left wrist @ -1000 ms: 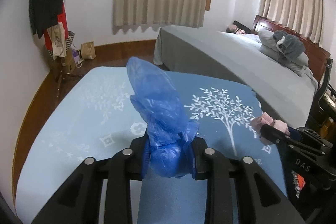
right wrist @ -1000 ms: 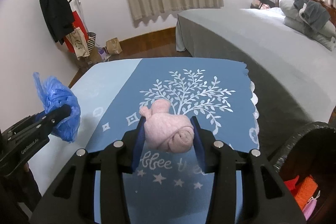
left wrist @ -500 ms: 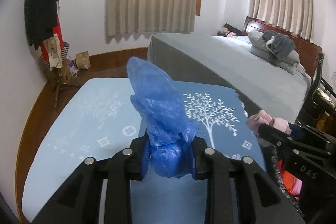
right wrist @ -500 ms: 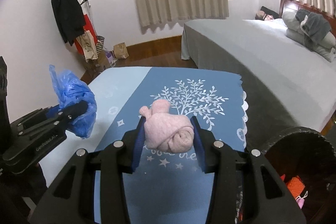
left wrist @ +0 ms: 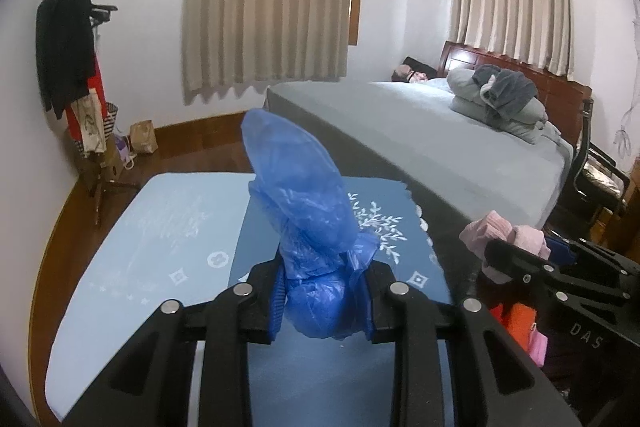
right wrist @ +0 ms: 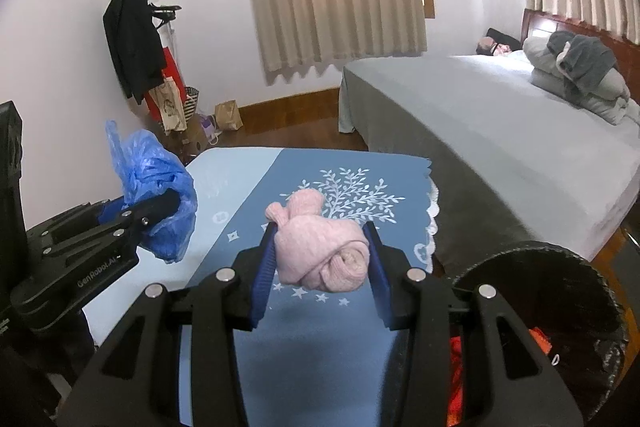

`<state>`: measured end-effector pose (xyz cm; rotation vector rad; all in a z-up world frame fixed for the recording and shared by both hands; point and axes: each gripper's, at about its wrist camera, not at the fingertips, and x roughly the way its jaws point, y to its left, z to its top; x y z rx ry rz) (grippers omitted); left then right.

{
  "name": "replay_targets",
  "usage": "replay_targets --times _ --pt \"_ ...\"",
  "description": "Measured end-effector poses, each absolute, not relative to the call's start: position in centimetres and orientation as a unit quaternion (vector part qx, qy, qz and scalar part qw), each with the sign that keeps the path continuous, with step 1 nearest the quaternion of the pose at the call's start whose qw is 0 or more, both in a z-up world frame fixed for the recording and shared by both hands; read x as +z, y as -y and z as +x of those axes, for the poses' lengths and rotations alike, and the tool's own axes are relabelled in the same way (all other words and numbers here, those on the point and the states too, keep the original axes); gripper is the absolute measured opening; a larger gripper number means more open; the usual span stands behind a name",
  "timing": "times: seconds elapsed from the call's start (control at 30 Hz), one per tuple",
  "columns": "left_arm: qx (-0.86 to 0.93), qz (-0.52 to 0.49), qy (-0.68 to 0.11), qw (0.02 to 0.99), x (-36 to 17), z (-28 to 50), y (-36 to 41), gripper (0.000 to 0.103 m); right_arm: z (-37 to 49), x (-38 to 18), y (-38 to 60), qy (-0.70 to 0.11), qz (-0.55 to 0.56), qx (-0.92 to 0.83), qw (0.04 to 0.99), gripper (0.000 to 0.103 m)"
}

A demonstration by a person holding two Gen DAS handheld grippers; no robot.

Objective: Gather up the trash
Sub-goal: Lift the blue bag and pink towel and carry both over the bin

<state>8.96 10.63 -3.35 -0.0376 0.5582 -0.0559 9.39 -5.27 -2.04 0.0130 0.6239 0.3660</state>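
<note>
Left gripper (left wrist: 322, 301) pinching crumpled blue plastic bag (left wrist: 308, 223), bag standing up past the pads; right gripper (right wrist: 322, 261) clamped on rolled pink cloth wad (right wrist: 322, 253), both loads held off the surface. Below: blue tablecloth (right wrist: 320, 339) with white tree print, spread flat, scalloped right edge beside grey bed (right wrist: 500, 131). Black trash bin (right wrist: 576, 275) off the cloth's right edge, near corner, rim partly in view, orange and red scraps already inside. Judged step: carrying both pieces toward bin. Risks, judged: bag thin and slippery, likely to slide out of a shallow pinch and fall on the cloth; wad could unroll and snag a pad on release; grippers close together, could clash over the narrow bin mouth, dropping trash outside the rim.
</note>
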Motion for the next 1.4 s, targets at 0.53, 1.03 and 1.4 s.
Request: replay_targets --times 0.53,1.03,1.4 --pt "-0.053 -0.006 -0.251 0.967 -0.9 5.1 -7.2 0.029 5.0 -0.4 7.7 -0.279 0.009 0.173 0.944 0.041" --pt "-0.097 0.005 -0.239 0.966 -0.3 3.3 -3.8 0.029 2.3 0.3 12.2 -0.265 0.028 0.130 0.955 0.041" --pt "-0.150 0.015 -0.237 0.960 -0.2 3.3 1.0 0.029 0.9 0.3 16.6 -0.259 0.038 0.079 0.962 0.041"
